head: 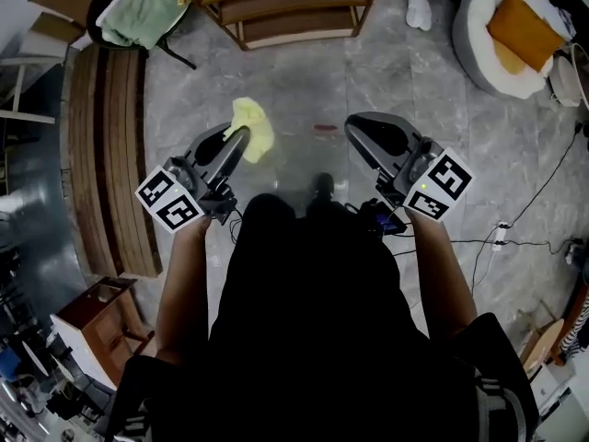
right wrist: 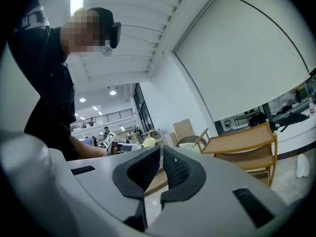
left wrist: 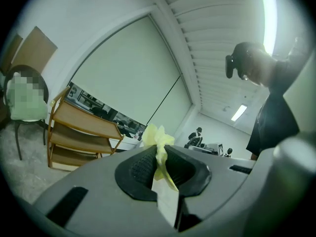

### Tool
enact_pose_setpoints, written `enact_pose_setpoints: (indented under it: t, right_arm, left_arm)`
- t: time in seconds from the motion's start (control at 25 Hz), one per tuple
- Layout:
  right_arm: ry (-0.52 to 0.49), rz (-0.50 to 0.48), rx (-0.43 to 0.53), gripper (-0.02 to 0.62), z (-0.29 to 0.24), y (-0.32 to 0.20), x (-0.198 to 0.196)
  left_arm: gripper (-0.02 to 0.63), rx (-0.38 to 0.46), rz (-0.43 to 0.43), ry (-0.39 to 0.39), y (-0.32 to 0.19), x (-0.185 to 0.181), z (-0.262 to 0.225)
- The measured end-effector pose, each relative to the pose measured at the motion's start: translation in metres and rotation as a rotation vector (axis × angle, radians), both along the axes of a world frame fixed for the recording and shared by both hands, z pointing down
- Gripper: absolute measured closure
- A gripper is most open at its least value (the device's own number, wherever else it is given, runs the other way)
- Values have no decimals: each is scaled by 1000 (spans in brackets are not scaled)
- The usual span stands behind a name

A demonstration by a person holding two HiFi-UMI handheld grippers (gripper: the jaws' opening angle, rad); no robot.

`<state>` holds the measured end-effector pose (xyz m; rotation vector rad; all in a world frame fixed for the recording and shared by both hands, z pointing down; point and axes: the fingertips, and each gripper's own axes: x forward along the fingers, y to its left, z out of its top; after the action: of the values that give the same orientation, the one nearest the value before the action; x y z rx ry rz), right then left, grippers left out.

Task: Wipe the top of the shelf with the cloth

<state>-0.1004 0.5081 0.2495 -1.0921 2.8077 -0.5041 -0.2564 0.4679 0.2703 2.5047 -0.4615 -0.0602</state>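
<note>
A yellow cloth [head: 254,129] hangs bunched from the tips of my left gripper [head: 239,138], which is shut on it. In the left gripper view the cloth [left wrist: 158,138] sticks up between the black pads, and a white tag hangs below it. The wooden shelf [head: 285,7] stands on the floor ahead, a few steps away; it also shows in the left gripper view [left wrist: 81,130] and the right gripper view [right wrist: 244,144]. My right gripper [head: 361,132] is held level with the left one, jaws together and holding nothing [right wrist: 162,154]. Both grippers are well short of the shelf.
A chair [head: 138,12] with a green cover stands left of the shelf. Wooden planks [head: 110,155] lie along the left. A white round cushion [head: 502,35] and white slippers [head: 419,9] are at the back right. A small wooden box [head: 101,311] sits near left; cables [head: 502,238] trail right.
</note>
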Motion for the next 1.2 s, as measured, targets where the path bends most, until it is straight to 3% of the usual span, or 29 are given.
enact_pose_setpoints:
  t: [0.28, 0.76, 1.0, 1.2]
  right_arm:
    - [-16, 2, -43, 563, 18, -71, 17]
    - [84, 18, -107, 563, 11, -226, 20]
    - [122, 47, -110, 563, 3, -280, 20]
    - [133, 60, -116, 563, 6, -309, 44]
  left_arm:
    - [565, -58, -25, -23, -62, 3, 23]
    - [565, -76, 5, 38, -228, 18, 36]
    - [565, -87, 59, 56, -281, 29, 45]
    - [565, -95, 67, 60, -304, 47, 51]
